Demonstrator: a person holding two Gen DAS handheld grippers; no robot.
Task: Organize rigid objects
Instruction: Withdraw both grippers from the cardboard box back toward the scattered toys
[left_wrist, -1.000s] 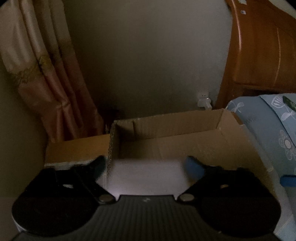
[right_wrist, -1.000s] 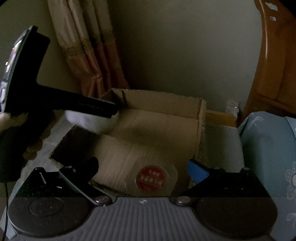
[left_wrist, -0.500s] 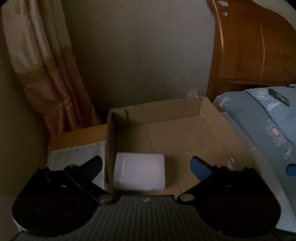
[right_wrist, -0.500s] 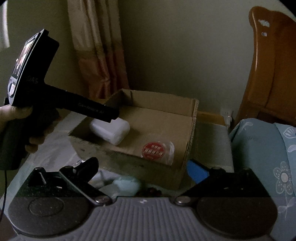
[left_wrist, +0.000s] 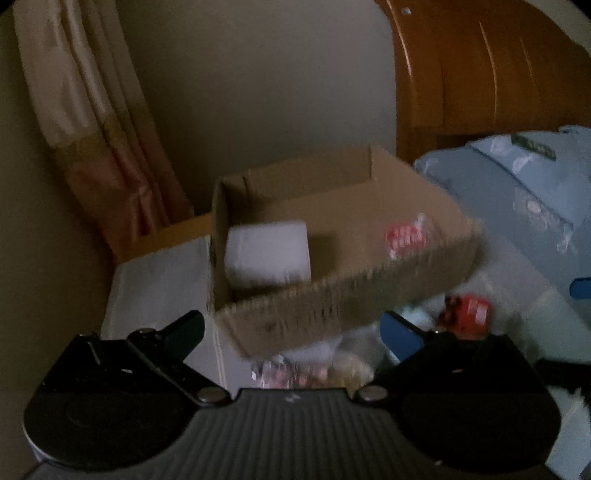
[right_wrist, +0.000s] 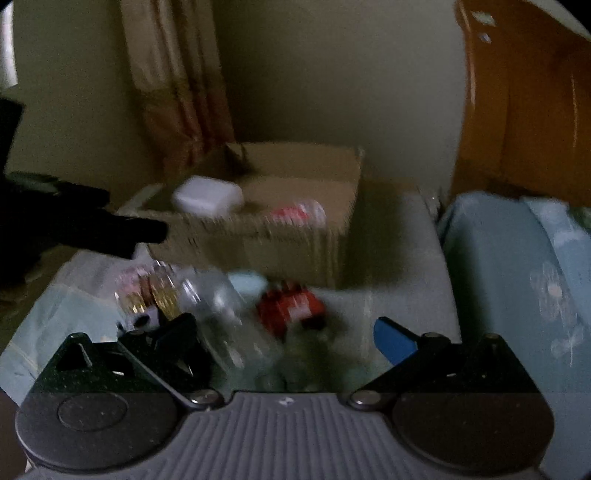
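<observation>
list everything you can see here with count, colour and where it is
cardboard box: 1, brown, open, on the pale surface near the wall
white block: 1, white, inside the box, left side
red-labelled clear container: 1, inside the box, right side
red item: 1, red, outside, in front of the box
clear and gold-coloured items: blurred, count unclear, left of the red item
curtain: 1, cream and pink, back left
headboard: 1, orange-brown wood, right
bedding: light blue, floral, right
left gripper: open, empty
right gripper: open, empty

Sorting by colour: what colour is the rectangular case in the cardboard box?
White case, clearest in the left wrist view.
</observation>
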